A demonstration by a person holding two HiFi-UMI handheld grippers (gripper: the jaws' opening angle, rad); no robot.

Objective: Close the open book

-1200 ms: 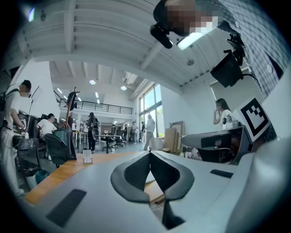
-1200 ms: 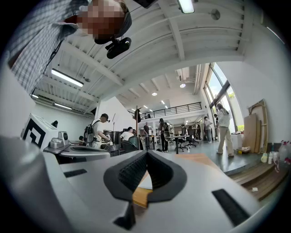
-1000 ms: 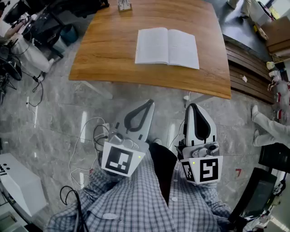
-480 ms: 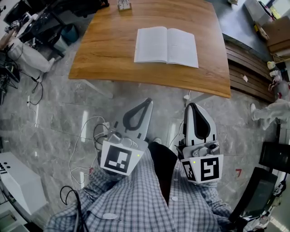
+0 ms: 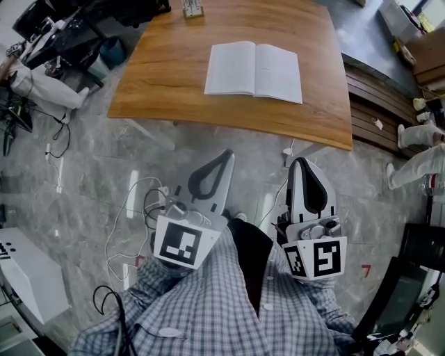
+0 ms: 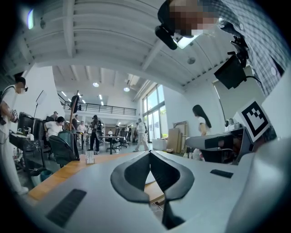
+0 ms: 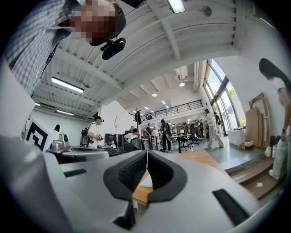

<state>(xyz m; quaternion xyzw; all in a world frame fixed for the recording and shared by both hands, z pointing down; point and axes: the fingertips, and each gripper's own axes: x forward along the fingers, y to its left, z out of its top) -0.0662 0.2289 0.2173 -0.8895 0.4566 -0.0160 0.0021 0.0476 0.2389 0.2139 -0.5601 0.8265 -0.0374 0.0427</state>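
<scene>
An open book (image 5: 254,69) lies flat, pages up, on the wooden table (image 5: 167,76). Both grippers hover over the floor short of the table's near edge, pointing at it, well apart from the book. My left gripper (image 5: 226,156) is shut and holds nothing; in the left gripper view its pads meet at my left gripper (image 6: 150,154), with a white sliver of the book (image 6: 149,178) below. My right gripper (image 5: 300,163) is also shut and empty. In the right gripper view the jaws of my right gripper (image 7: 147,154) touch, with the book (image 7: 149,181) showing under them.
A small object (image 5: 191,7) stands at the table's far edge. Cables (image 5: 135,208) trail over the floor at the left, near a white box (image 5: 28,285). Wooden steps (image 5: 379,111) run along the right, where a person (image 5: 417,160) walks. Office chairs and people fill the far room.
My right gripper has drifted slightly to the right in the head view. The person at the right edge has walked on. Both grippers stay shut and the book has not moved.
</scene>
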